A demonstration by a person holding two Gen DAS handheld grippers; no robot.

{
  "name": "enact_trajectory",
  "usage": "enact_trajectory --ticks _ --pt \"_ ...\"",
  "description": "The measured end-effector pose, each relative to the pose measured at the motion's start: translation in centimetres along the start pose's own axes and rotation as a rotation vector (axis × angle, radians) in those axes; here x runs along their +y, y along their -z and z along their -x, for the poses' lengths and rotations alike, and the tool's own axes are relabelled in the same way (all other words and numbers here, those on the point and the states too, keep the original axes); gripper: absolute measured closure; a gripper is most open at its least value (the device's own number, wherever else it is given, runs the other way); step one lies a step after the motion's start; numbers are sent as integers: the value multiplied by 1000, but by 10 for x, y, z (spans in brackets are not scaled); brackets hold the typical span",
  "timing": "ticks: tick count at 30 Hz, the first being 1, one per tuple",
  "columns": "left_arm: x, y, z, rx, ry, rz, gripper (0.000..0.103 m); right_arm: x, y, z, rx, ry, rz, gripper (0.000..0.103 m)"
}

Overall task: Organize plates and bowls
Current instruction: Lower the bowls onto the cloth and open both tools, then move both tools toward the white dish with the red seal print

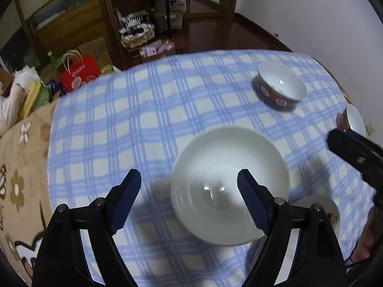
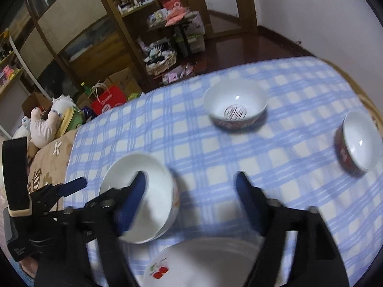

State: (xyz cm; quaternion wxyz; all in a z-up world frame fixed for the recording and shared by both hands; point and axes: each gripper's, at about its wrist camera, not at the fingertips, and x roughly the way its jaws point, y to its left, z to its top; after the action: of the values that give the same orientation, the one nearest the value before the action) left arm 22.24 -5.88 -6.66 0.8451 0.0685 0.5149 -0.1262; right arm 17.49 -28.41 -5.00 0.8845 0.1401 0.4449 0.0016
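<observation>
1. Your left gripper [image 1: 189,184] is spread wide and holds nothing; the white bowl [image 1: 229,184] sits on the checked cloth [image 1: 143,119] with its near-left rim between your fingers, your right-hand finger [image 1: 251,201] above its hollow.
2. Your right gripper [image 2: 191,191] also stands wide and unloaded; the cherry-print plate [image 2: 203,263] lies under it at the near edge, and the white bowl [image 2: 153,191] sits behind your left-hand finger [image 2: 134,198].
3. Beyond your fingertips stand two red-patterned bowls: one [image 2: 235,106] ahead, the other [image 2: 357,141] far right.
</observation>
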Motion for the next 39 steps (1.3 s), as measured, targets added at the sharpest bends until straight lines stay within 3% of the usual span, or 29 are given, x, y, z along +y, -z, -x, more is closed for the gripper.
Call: enact_trajectory --ticks 4,10,18,22,25,26,28,32,39 --pt "-3 -26 7 -9 7 4 18 -17 -22 12 -39 28 -3 0" --pt "-17 -70 4 41 89 -18 18 -45 -49 15 -42 73 -35 0" --pt "-31 -108 -5 -26 82 -42 18 -69 -73 2 -23 123 -3 0" --pt "-37 -122 -16 -38 156 -46 18 -80 -84 -10 -9 110 -25 0" --pt "-44 -132 -29 -44 144 -58 19 -88 -88 -21 9 107 -45 0" --pt "-46 -135 -33 -47 143 -61 20 -90 -89 -26 14 122 -46 0" --pt "-52 -141 -43 -43 150 -62 38 -95 -91 -36 24 130 -56 0" --pt "-61 -145 -62 -6 190 -46 39 -101 -92 -52 27 148 -48 0" --pt "-84 -151 -92 38 169 -84 39 -112 -93 -82 72 125 -79 20"
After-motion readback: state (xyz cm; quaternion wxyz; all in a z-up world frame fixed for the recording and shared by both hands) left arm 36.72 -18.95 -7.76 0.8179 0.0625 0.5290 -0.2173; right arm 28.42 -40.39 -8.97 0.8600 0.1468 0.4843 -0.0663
